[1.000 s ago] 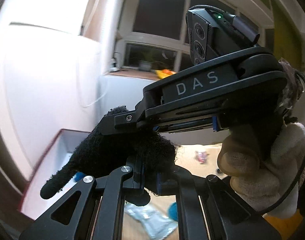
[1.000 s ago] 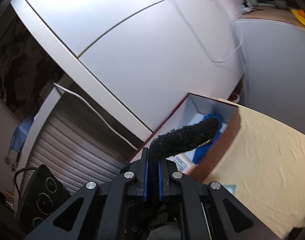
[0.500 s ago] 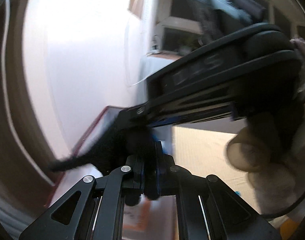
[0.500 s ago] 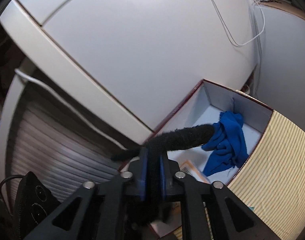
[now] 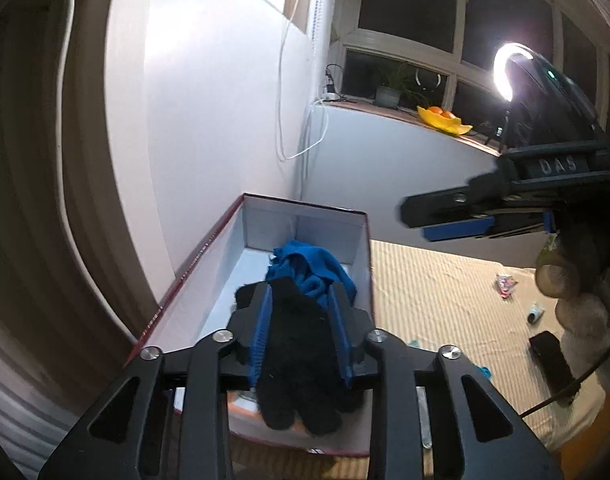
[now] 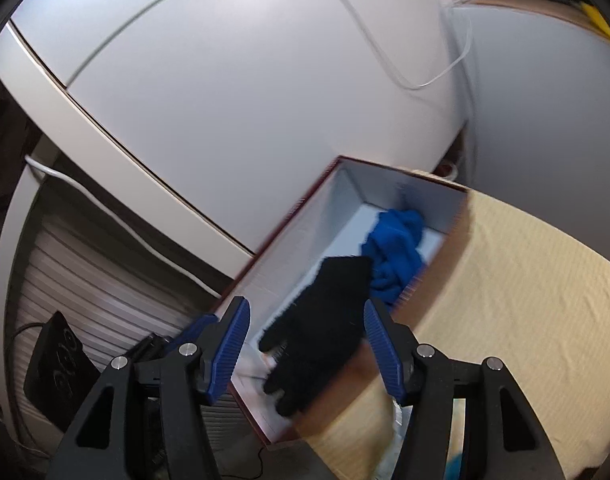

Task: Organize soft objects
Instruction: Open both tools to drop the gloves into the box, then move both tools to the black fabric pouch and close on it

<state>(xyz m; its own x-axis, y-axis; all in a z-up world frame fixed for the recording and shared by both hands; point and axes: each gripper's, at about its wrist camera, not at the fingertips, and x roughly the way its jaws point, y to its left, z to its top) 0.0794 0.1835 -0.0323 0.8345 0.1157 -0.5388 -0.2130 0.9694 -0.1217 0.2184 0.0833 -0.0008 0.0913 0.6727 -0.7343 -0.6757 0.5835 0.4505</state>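
Note:
A black glove (image 5: 301,364) lies in a red-edged white box (image 5: 305,220), next to a blue cloth (image 5: 309,272). My left gripper (image 5: 301,300) is open above the box, with the glove seen between its fingers. In the right wrist view the same black glove (image 6: 325,328) lies in the box (image 6: 289,220) beside the blue cloth (image 6: 397,252). My right gripper (image 6: 305,320) is open and empty above it. The right gripper also shows at the right of the left wrist view (image 5: 457,220).
The box sits at the edge of a beige ribbed mat (image 5: 445,300) against a white wall (image 5: 209,120). Small packets (image 5: 505,284) and a black remote (image 5: 553,364) lie on the mat. A windowsill with a yellow bowl (image 5: 443,120) is behind.
Both grippers were shut on the black glove above the box. Both have opened and the glove now lies in the box. The right gripper has moved away to the right.

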